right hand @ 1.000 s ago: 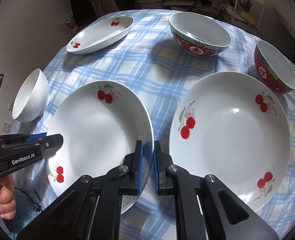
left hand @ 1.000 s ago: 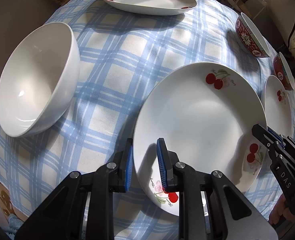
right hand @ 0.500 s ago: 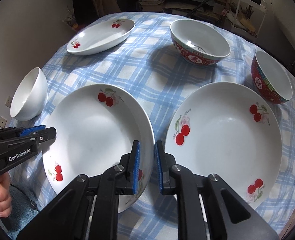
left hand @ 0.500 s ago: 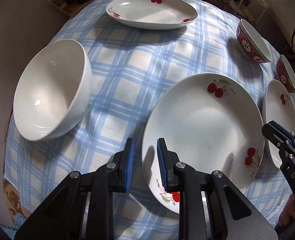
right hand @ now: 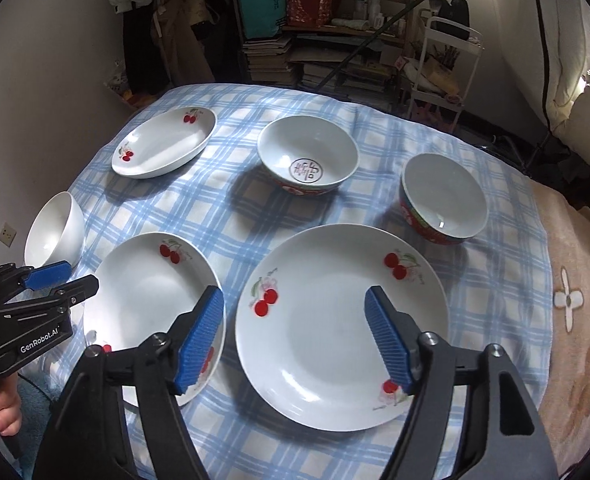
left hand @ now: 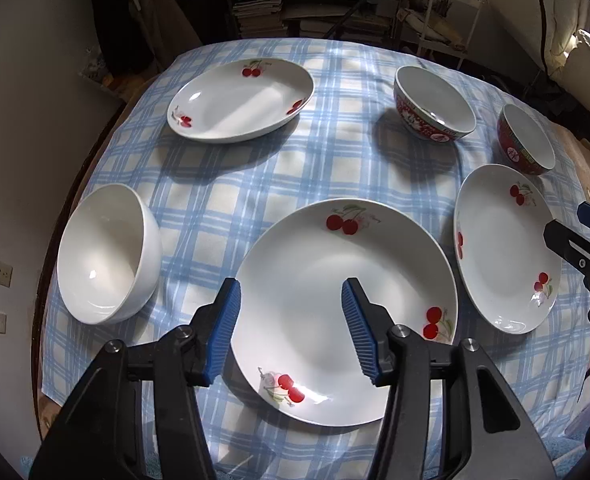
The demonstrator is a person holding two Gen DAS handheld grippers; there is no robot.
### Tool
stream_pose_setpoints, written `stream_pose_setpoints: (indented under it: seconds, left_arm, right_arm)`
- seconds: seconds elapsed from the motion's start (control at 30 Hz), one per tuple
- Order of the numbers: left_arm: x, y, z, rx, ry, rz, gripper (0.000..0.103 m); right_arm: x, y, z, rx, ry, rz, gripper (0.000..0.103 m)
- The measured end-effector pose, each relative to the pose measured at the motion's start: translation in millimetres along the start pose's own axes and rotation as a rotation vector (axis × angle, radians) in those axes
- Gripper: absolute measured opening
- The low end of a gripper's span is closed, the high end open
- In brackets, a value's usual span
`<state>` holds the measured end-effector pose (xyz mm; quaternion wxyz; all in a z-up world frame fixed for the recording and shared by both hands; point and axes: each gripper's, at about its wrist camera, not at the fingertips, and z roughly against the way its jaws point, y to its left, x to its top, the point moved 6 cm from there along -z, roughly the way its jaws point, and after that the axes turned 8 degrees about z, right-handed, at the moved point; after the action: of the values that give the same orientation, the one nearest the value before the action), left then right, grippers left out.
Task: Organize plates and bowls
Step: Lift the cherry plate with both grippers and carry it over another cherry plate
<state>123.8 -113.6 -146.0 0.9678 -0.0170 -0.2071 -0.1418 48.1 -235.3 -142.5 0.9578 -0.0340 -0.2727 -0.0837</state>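
Three white cherry plates and three bowls sit on a blue checked cloth. My left gripper (left hand: 291,330) is open and empty above the near-left plate (left hand: 335,276), which also shows in the right wrist view (right hand: 143,292). My right gripper (right hand: 295,338) is open and empty above the near-right plate (right hand: 335,312), seen in the left wrist view (left hand: 499,248) too. A plain white bowl (left hand: 103,252) lies at the left edge. An oval cherry plate (left hand: 239,100) sits at the far left. Two red-patterned bowls (right hand: 307,156) (right hand: 443,196) sit at the far right.
The table's left edge runs close to a wall with sockets (left hand: 3,276). Shelves with books and bags (right hand: 295,40) and a white rack (right hand: 443,68) stand behind the table. A beige flowered blanket (right hand: 575,320) covers the right side.
Both grippers have opened wide and pulled back and up from the near-left plate's rims. The plate now lies flat on the cloth, free of both grippers.
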Motion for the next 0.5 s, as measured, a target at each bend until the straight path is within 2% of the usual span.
stream_pose_setpoints:
  seconds: [0.07,0.17,0.3,0.5]
  left_arm:
    - [4,-11,4,-0.004,-0.013,-0.025,0.056]
    - [13,-28,7,-0.027,-0.019,-0.050,0.073]
    - [24,-51,14,-0.047,-0.062,-0.099,0.088]
    - [37,-83,11,-0.066,-0.070,-0.158,0.091]
  right_arm:
    - [-2,-12,3,-0.019,0.004,-0.010,0.085]
    - [-6,-32,6,-0.045,0.010,-0.025,0.094]
    - [-11,-55,9,-0.063,0.012,-0.052,0.096]
    - [-22,-85,7,-0.087,0.018,-0.102,0.096]
